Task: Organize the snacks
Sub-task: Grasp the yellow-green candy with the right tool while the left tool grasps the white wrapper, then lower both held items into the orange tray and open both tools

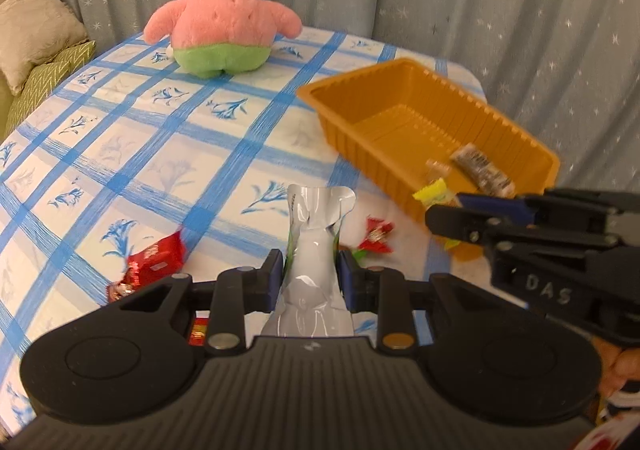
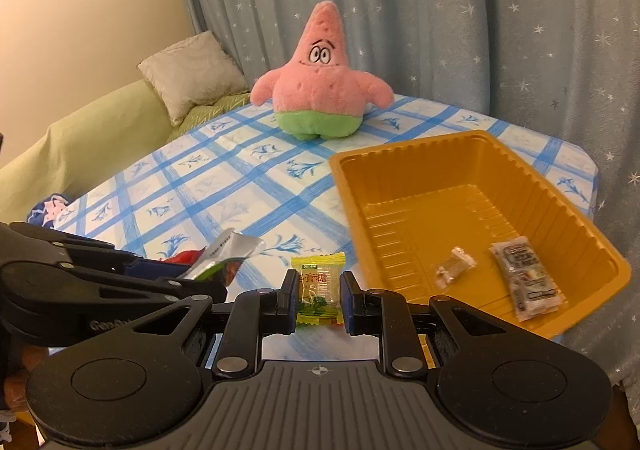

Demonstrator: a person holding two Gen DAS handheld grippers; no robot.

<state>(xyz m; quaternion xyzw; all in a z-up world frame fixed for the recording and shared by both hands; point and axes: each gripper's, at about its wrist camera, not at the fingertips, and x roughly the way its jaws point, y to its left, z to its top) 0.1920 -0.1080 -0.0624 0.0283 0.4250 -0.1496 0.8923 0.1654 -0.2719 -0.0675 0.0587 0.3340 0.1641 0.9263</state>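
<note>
My left gripper is shut on a silver foil snack packet, held upright above the blue-checked tablecloth. My right gripper is shut on a yellow-green wrapped candy, just left of the orange plastic tray. In the left wrist view the right gripper hovers at the tray's near corner. Inside the tray lie a dark printed packet and a small clear-wrapped sweet. Two red wrapped snacks lie on the cloth under the left gripper.
A pink star plush toy stands at the table's far side. Behind it hangs a grey star-print curtain. A green sofa with cushions borders the table on the left. The table edge drops off right of the tray.
</note>
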